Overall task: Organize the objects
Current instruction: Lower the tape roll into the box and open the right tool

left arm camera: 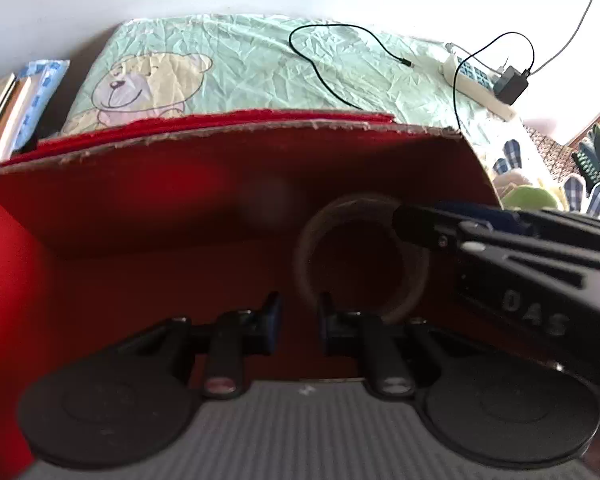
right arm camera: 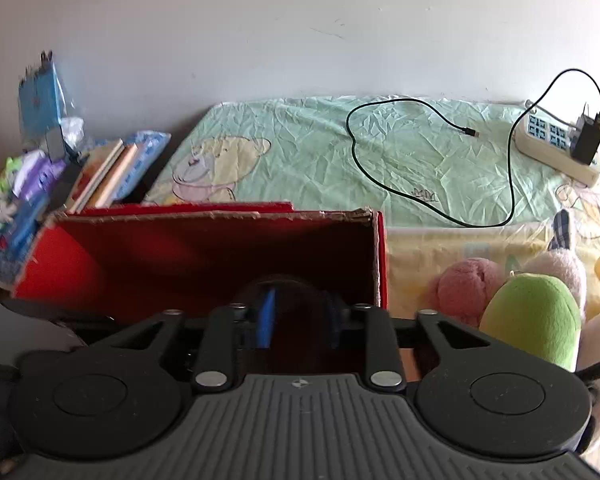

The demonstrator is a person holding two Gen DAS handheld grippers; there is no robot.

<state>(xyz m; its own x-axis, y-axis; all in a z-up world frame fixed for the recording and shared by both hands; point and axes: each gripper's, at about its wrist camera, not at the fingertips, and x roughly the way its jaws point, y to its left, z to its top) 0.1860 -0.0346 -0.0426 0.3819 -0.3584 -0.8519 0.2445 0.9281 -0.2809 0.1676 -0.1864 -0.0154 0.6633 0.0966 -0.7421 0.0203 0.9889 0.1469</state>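
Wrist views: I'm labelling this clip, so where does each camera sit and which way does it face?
Left wrist: on the left tool, low inside the red box, facing its far side and a tape roll; its fingers show, plus the right tool entering from the right.
Right wrist: on the right tool, higher, over the box's near edge, facing the room wall; its own fingers show.
Shared: box, green sheet, black cable.

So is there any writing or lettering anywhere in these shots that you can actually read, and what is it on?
"DAS": pale raised letters on the black body of the right gripper, seen from the left wrist camera.
Books stacked left of the red box: covers too blurred to read.
Blue packet against the wall: print too blurred to read.
White power strip: no readable marking.
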